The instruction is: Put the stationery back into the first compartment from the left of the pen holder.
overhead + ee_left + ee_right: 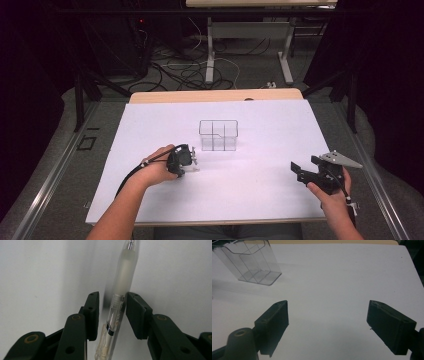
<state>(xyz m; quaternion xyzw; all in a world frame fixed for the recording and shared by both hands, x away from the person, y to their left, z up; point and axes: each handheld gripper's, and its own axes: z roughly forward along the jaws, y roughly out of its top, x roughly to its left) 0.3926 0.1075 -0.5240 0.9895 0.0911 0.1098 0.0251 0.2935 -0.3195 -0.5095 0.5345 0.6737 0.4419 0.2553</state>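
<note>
A clear-bodied pen (125, 272) lies on the white table sheet (260, 125). My left gripper (112, 296) points down over it with the jaws close on either side of the barrel. The right-hand jaw touches the pen, while a narrow gap stays on the other side. In the high view the left gripper (182, 160) sits left of centre, just in front of a clear plastic organizer (218, 135) with several compartments. My right gripper (302, 172) hovers at the right, open and holding nothing. In the right gripper view, the right gripper (328, 307) faces bare sheet, with the organizer (252, 265) at the upper left.
The white sheet covers a wooden table (215, 95), with its front edge near the person's forearms. Beyond the far edge are a dark floor with cables (180, 70) and the legs of another table (210, 55).
</note>
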